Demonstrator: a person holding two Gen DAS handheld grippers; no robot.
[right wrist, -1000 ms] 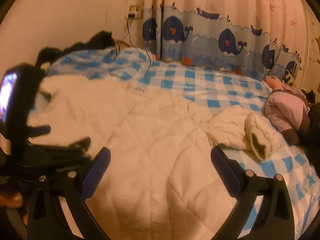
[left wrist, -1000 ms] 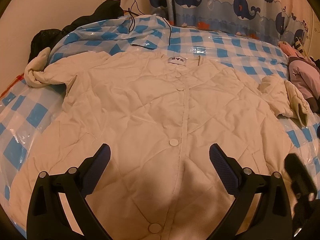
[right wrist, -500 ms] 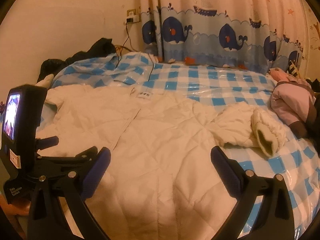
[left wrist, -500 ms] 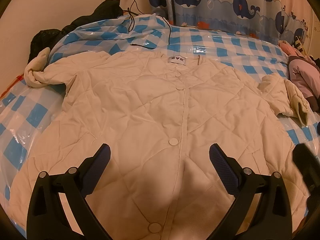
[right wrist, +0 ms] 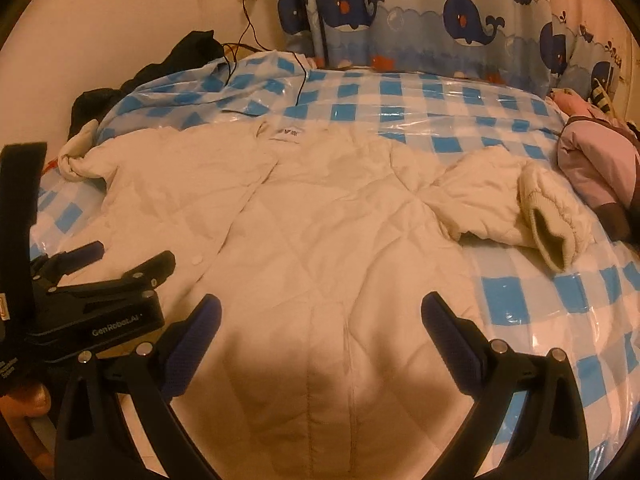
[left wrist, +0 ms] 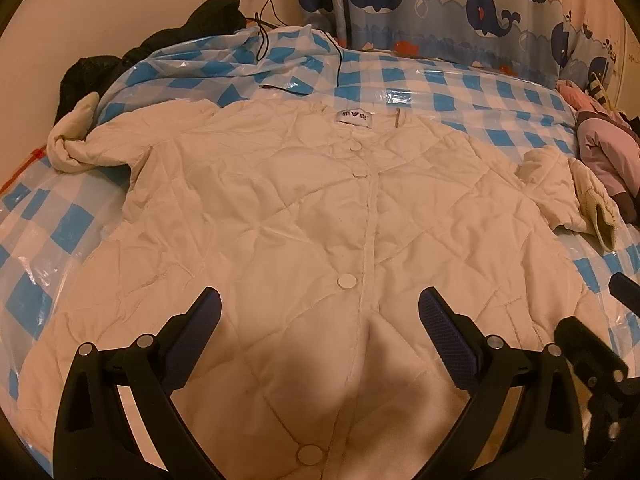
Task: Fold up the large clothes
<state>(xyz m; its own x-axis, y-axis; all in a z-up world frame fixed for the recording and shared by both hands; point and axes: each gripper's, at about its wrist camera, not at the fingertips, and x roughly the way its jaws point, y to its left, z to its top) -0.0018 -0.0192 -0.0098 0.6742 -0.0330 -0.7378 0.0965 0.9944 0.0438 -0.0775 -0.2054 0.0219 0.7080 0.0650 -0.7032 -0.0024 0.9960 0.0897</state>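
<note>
A large cream quilted jacket (left wrist: 304, 216) lies flat, front up and buttoned, on the bed; it also shows in the right wrist view (right wrist: 320, 232). Its left sleeve (left wrist: 76, 144) is bunched at the far left, its right sleeve (right wrist: 520, 208) is crumpled at the right with the cuff open. My left gripper (left wrist: 318, 312) is open and empty above the jacket's lower front. My right gripper (right wrist: 320, 320) is open and empty above the jacket's lower right part. The left gripper's body (right wrist: 96, 300) shows at the left of the right wrist view.
The bed has a blue-and-white checked plastic cover (left wrist: 460, 92). A pink garment (right wrist: 600, 164) lies at the right edge. Dark clothes (left wrist: 160, 44) are piled at the far left by the wall. A black cable (left wrist: 336, 64) runs from a wall socket. A whale curtain (right wrist: 440, 12) hangs behind.
The right gripper has swung left and steadied, so it now faces the jacket's right half more squarely. The left gripper has barely moved. The jacket lies as before.
</note>
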